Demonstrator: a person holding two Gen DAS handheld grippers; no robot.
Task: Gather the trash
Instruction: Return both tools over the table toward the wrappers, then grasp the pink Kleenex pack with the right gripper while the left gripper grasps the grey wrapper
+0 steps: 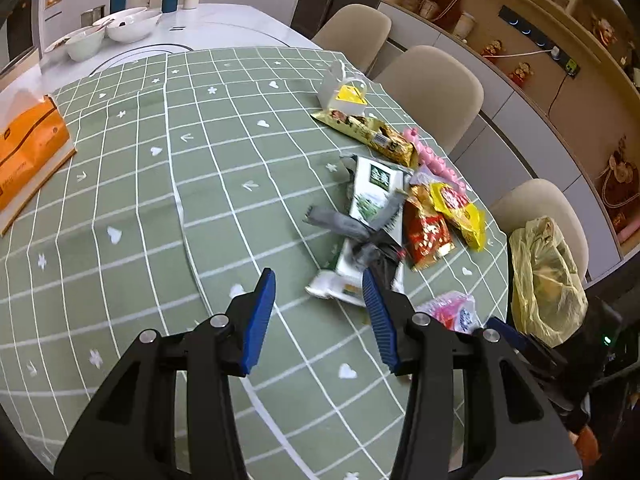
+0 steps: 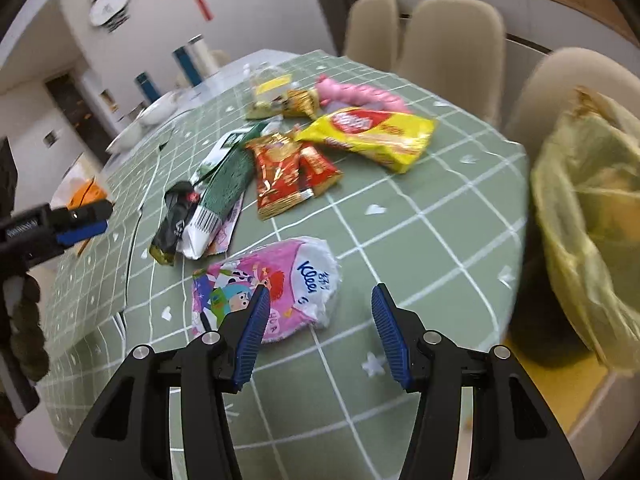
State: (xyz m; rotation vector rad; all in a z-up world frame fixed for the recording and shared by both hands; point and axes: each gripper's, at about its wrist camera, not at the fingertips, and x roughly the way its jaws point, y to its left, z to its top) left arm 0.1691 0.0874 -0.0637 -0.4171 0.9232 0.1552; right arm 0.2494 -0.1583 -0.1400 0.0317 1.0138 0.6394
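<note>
A heap of wrappers lies on the green checked tablecloth [image 1: 160, 208]. It includes a green-and-white carton [image 1: 372, 192], a red wrapper [image 1: 428, 240], a yellow snack bag [image 1: 460, 208] and a gold wrapper [image 1: 372, 132]. My left gripper [image 1: 318, 280] hovers open just short of the carton's near end, holding nothing. In the right wrist view, my right gripper [image 2: 319, 292] stands wide open over the cloth. A pink tissue pack [image 2: 272, 284] lies by its left fingertip, not gripped. The yellow-green trash bag [image 2: 588, 208] hangs open past the table's right edge.
An orange tissue box [image 1: 28, 148] sits at the table's left. White bowls [image 1: 120, 28] and bottles stand at the far end. Beige chairs [image 1: 432, 88] line the right side. A small white box [image 1: 348, 96] and a pink item [image 1: 436, 164] lie behind the heap.
</note>
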